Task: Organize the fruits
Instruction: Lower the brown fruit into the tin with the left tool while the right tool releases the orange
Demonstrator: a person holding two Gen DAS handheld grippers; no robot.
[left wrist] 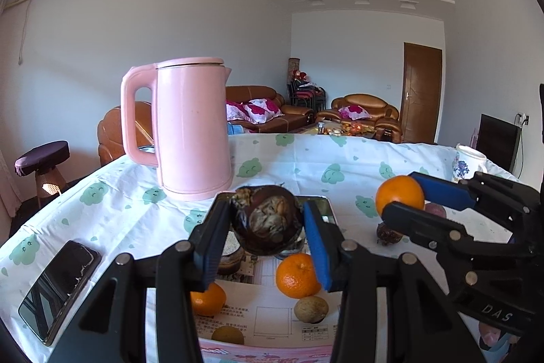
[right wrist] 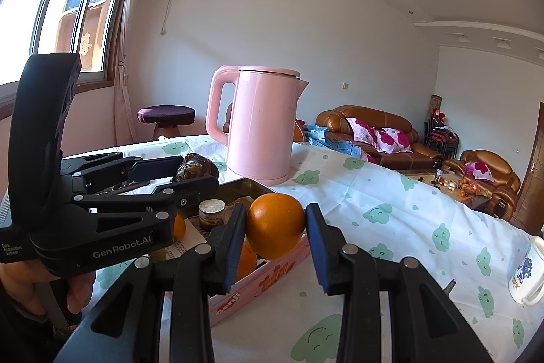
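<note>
Left gripper [left wrist: 267, 223] clamped a dark brown fruit [left wrist: 268, 220] above the pink box [right wrist: 265, 274]; right gripper [right wrist: 275, 227] clamped an orange [right wrist: 275, 225] at the box's 3 o'clock rim. Best lowered into bare spots before letting go.

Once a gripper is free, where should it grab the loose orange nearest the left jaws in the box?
Grip the small orange across its widest middle, coming down from above: it is round, sits stem-up on the box floor, with a brownish fruit close beside it.

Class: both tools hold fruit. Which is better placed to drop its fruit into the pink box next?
Left tool: its dark fruit hangs over the pink box; the right tool's orange sits at the rim.
</note>
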